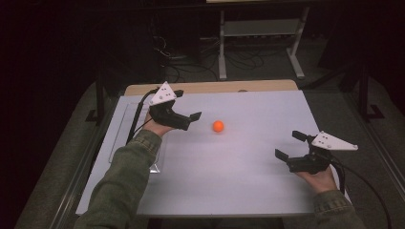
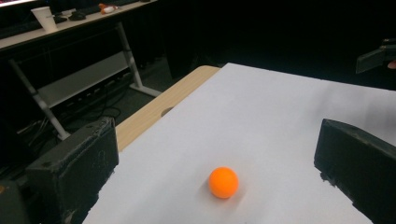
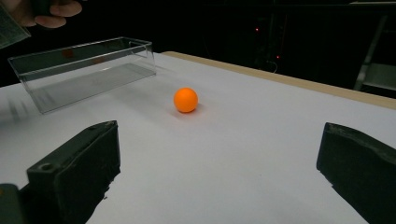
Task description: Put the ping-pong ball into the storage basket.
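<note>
A small orange ball (image 1: 218, 126) lies on the white table top (image 1: 239, 181), a little behind its middle. My left gripper (image 1: 187, 105) is held just left of the ball, open, with nothing between its jaws. In the left gripper view the ball (image 2: 223, 182) sits close ahead, in line with the gap between the two jaws. My right gripper (image 1: 289, 144) hovers open near the table's right side, well apart from the ball. The right gripper view has the ball (image 3: 186, 100) farther off, left of centre.
A clear plastic box (image 1: 122, 129) lies along the table's left edge, beside the left forearm; it also appears as the clear box (image 3: 84, 70). A wooden strip (image 1: 215, 87) borders the far edge. Beyond it are a metal rack (image 1: 260, 28) and floor cables.
</note>
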